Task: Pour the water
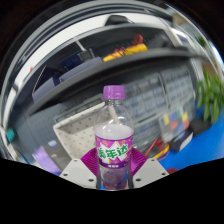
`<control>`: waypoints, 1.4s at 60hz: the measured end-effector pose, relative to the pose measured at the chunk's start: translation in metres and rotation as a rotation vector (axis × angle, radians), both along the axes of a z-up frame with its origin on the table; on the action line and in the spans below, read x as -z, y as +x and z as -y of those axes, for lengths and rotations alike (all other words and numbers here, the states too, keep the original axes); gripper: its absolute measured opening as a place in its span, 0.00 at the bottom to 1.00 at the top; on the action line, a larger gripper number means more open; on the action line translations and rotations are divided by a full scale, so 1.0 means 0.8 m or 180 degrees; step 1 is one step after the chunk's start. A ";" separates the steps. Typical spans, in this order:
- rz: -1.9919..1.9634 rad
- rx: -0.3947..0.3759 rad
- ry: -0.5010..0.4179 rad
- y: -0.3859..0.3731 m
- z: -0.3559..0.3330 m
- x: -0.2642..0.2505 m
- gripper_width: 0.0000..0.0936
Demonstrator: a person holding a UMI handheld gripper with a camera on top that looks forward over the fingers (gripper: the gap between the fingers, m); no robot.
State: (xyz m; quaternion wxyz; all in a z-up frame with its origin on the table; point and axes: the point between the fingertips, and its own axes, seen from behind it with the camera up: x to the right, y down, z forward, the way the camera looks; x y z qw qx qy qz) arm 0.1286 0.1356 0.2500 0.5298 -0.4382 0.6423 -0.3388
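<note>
A clear plastic bottle (113,140) with a purple cap and a green-and-purple label stands upright between my fingers, lifted well above the surfaces behind it. My gripper (113,172) is shut on the bottle, the purple pads (89,164) pressing on its lower body from both sides. The bottle's base is hidden behind the gripper body. No cup or other vessel shows in the gripper view.
Behind the bottle lies a light grey tray or box (78,122). A dark shelf (95,60) with coloured items runs across the back. A green plant (210,95) stands to the right, with a blue surface (195,155) below it.
</note>
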 end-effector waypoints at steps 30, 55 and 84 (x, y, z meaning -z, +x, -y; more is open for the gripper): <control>-0.0225 0.0122 -0.1233 0.036 0.184 0.152 0.39; -0.0055 0.0140 -0.1275 0.034 0.185 0.186 0.48; -0.0693 0.0170 -0.1163 -0.092 0.156 0.195 0.87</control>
